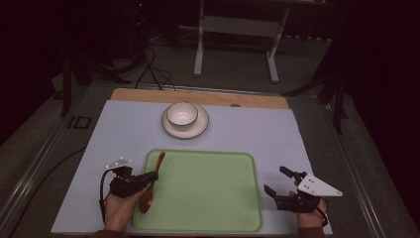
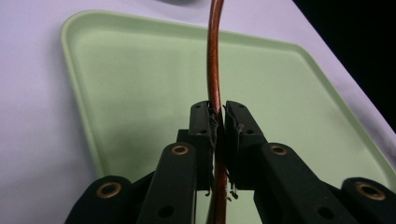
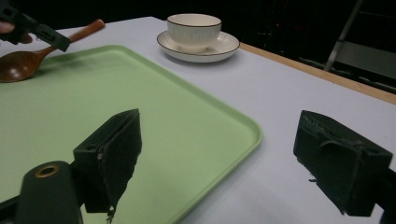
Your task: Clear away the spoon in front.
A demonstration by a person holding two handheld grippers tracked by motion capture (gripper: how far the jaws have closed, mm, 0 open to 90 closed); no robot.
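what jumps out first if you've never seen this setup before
The pale green tray at the near middle of the table stands out most, with the left gripper shut on a brown wooden spoon at its left edge. Behind it, a white bowl sits on a saucer; the right gripper waits open.

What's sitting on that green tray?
A brown wooden spoon, its handle clamped in the left gripper, bowl end resting on the green tray. The tray surface beneath the spoon is hidden.

Metal stand [image 1: 236,37], floor cables [image 1: 153,69].
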